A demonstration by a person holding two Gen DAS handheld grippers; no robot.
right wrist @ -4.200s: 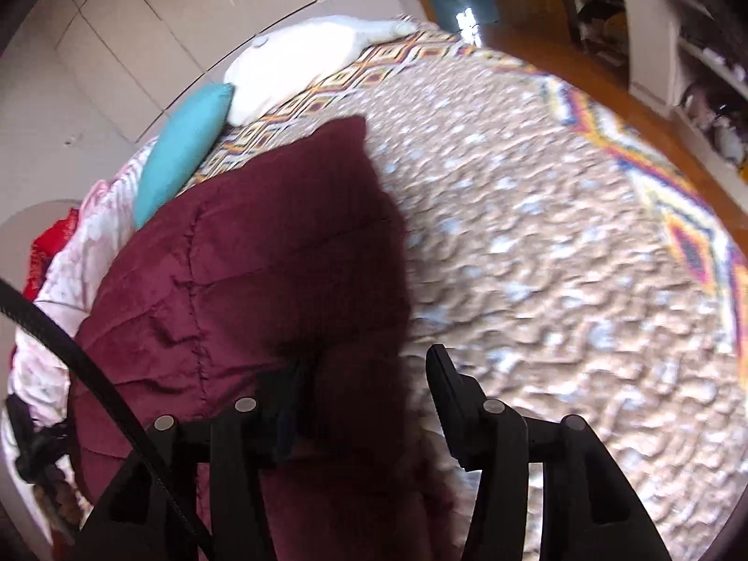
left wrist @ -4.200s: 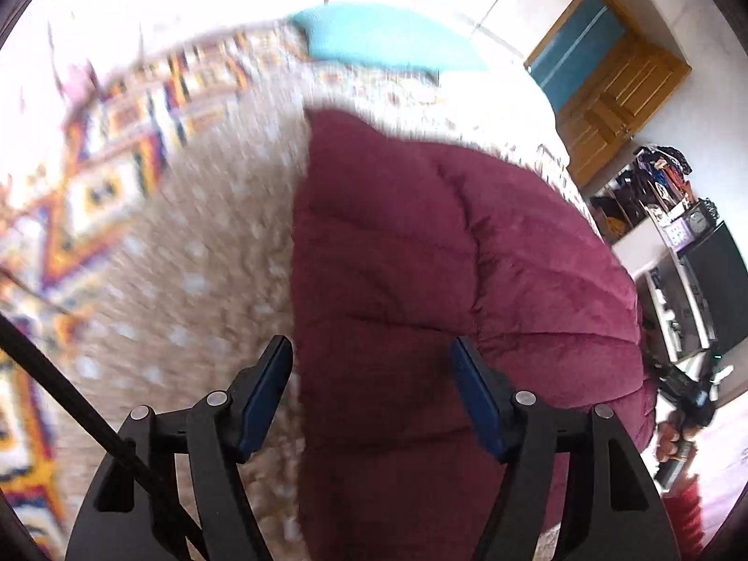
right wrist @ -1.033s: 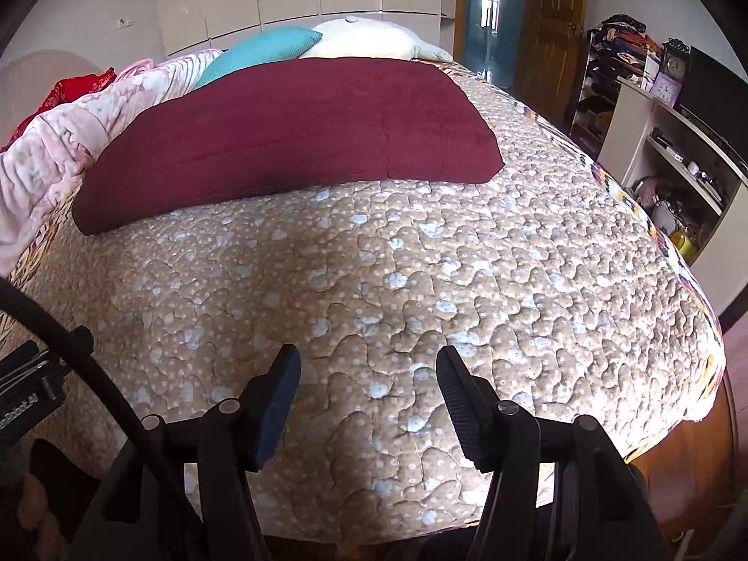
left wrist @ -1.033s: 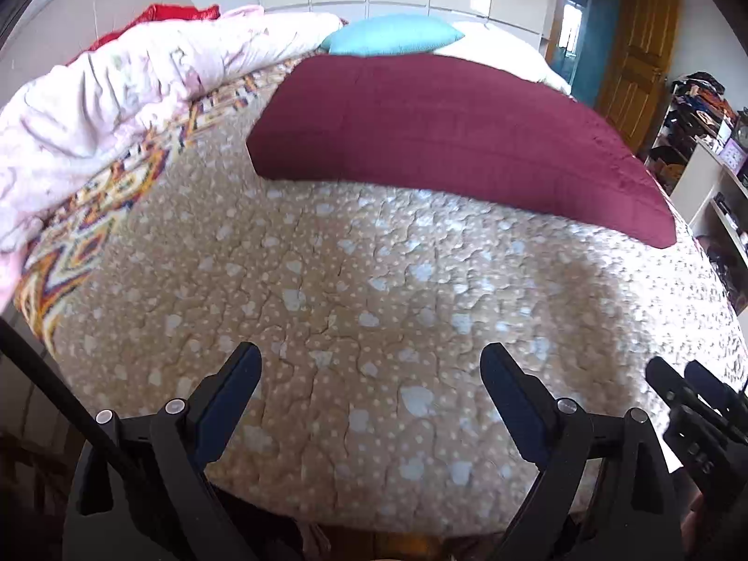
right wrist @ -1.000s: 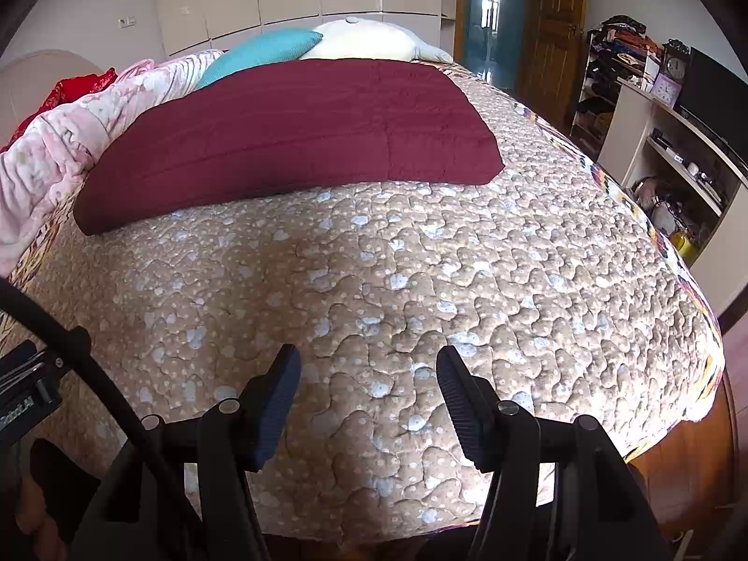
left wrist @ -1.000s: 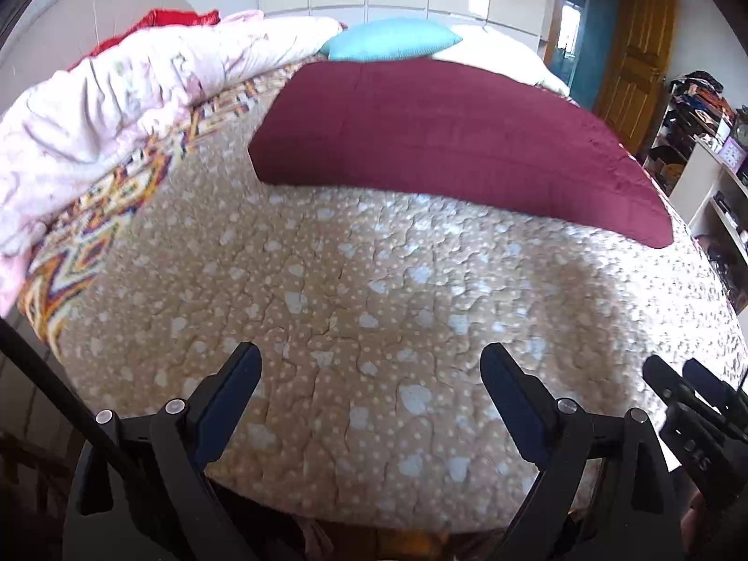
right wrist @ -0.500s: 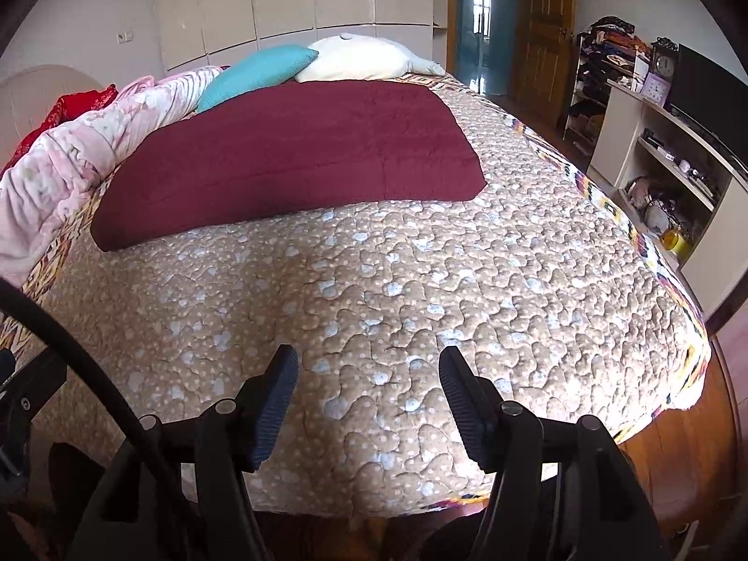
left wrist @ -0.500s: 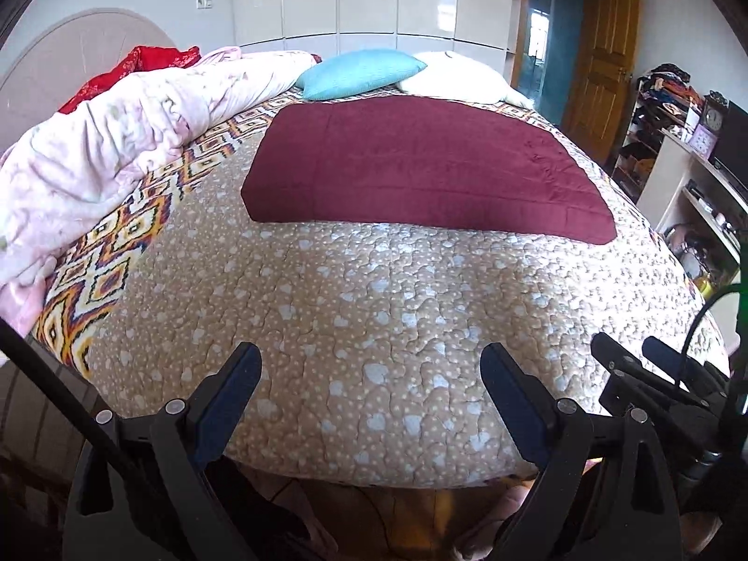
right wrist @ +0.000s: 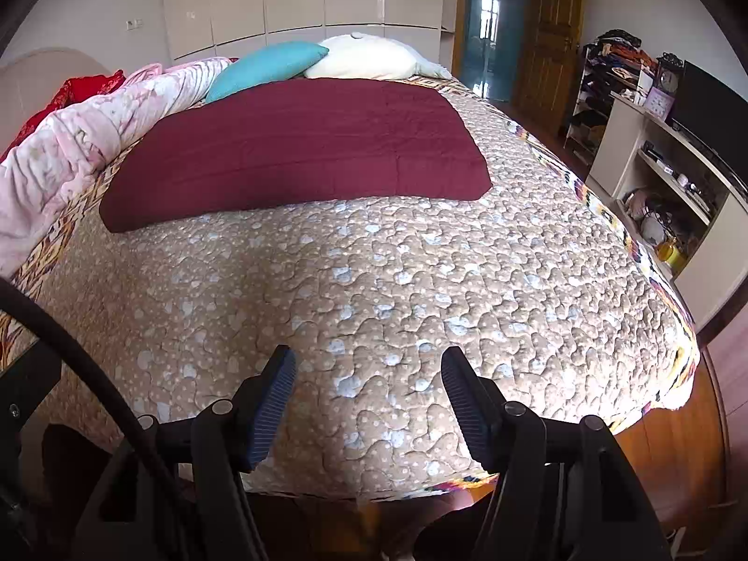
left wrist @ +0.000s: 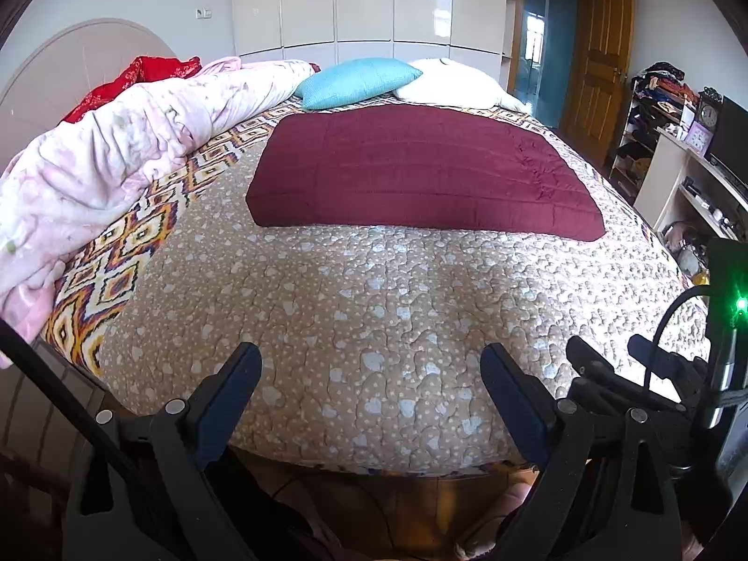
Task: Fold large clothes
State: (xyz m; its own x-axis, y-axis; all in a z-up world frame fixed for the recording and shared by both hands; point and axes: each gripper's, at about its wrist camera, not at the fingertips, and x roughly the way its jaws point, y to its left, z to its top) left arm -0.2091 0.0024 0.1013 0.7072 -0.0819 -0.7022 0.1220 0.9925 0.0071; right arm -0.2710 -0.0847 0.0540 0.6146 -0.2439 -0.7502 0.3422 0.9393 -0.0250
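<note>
Quilted tan bedspread bears flat folded maroon quilt; both grippers gape empty.

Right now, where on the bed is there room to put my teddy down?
The big bare patch is the tan bedspread, between the maroon quilt and the bed's near edge. A narrower strip runs along the quilt's right side. It is crowded at the far end, with the blue pillow and white pillow, and along the left, where the pink comforter is heaped.
</note>
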